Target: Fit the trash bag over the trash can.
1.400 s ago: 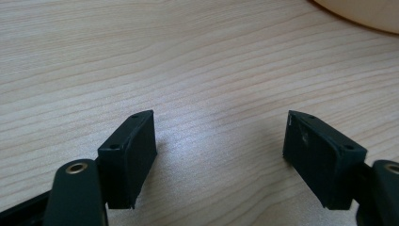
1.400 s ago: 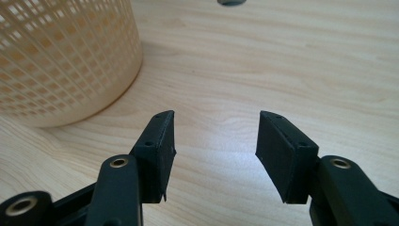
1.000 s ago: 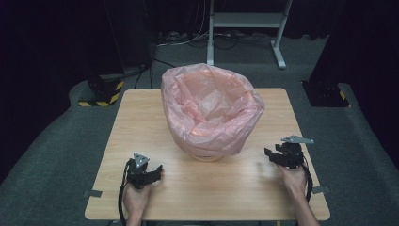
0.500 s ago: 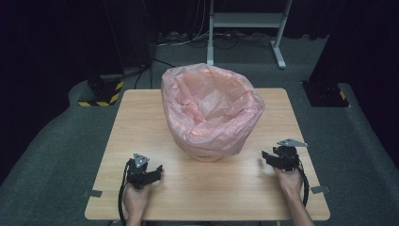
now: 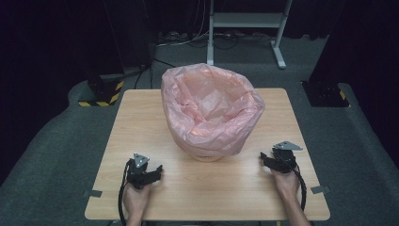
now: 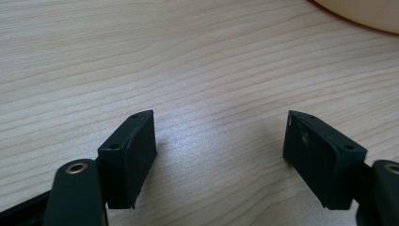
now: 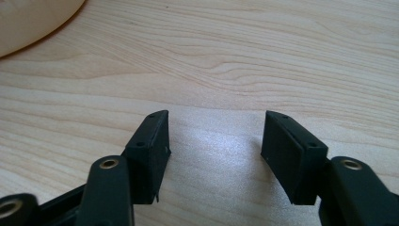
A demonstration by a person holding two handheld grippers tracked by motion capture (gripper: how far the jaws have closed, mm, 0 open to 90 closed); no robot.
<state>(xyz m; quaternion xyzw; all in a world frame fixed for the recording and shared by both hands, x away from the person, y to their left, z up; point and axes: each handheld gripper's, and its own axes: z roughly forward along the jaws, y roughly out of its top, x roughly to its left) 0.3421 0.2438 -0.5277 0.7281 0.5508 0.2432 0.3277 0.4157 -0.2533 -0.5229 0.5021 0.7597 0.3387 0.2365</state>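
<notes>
The round bin lined with a crinkled translucent pink plastic bag (image 5: 211,113) stood mid-worktop (image 5: 141,113). The left gripper (image 5: 151,174) rested released and empty; the right gripper (image 5: 268,160), jaws just widening around nothing, lay beside the bin, probably parked.

The pink bag (image 5: 211,110) hides most of the bin beneath it from me. In my gripper views the frame edge crops the bin's base (image 6: 362,14).
</notes>
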